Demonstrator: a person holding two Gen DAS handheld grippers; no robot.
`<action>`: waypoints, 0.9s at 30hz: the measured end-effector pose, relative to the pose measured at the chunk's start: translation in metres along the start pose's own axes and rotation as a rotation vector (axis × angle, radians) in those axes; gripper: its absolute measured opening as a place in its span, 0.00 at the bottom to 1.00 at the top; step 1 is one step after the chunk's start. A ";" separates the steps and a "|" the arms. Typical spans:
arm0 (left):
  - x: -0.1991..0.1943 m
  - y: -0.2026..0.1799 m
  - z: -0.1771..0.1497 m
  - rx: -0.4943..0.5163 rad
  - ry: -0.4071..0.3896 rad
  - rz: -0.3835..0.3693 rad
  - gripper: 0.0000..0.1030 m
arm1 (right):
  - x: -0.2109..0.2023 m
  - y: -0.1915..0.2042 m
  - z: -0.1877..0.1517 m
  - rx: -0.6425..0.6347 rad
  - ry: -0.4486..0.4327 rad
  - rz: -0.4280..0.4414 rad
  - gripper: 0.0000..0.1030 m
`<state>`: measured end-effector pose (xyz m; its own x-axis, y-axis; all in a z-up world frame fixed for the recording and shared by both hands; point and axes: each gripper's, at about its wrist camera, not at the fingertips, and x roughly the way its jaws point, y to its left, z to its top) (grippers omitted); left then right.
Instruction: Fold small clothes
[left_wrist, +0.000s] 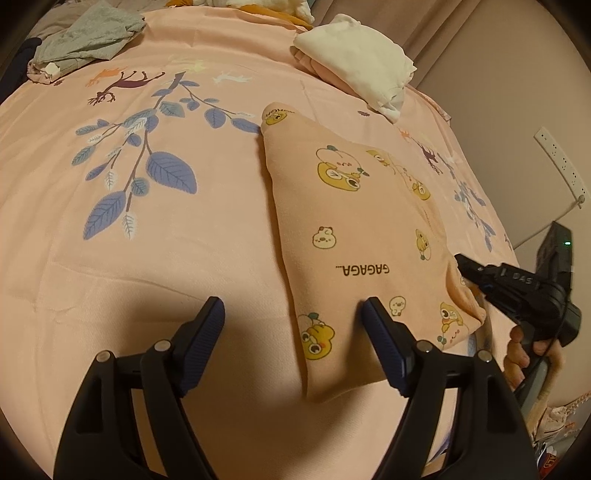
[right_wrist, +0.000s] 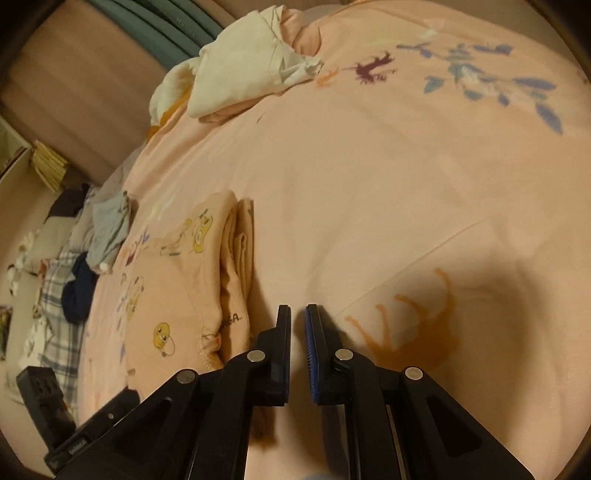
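Left claw (left_wrist: 291, 314) spread over folded garment (left_wrist: 354, 236); right claw (right_wrist: 297, 317) nearly closed, empty

We record a folded peach-pink cotton garment printed with yellow cartoon ducks (left_wrist: 354, 236) (right_wrist: 173, 295) and the word "GAGAGA", lying flat on the pink leaf-patterned bedsheet (left_wrist: 184, 258) (right_wrist: 369, 184). Its stacked layers show along one edge. Further up that sheet, near its edge, sits a folded cream-white garment (left_wrist: 354, 62) (right_wrist: 240, 74).
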<state>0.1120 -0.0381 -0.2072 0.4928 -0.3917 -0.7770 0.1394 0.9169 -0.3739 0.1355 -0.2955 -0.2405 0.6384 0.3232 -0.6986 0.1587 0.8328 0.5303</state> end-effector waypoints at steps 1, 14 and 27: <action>0.000 0.001 0.000 -0.001 0.001 0.000 0.76 | -0.005 0.005 0.000 -0.014 -0.015 0.002 0.11; -0.001 0.003 0.000 -0.014 0.004 -0.004 0.77 | 0.013 0.031 -0.037 -0.187 0.118 0.136 0.05; 0.016 0.018 0.040 -0.154 0.090 -0.235 0.78 | 0.012 -0.015 0.021 0.048 0.140 0.294 0.88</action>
<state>0.1570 -0.0252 -0.2056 0.3833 -0.6033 -0.6994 0.1050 0.7808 -0.6159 0.1568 -0.3135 -0.2470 0.5528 0.6083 -0.5695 0.0200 0.6735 0.7389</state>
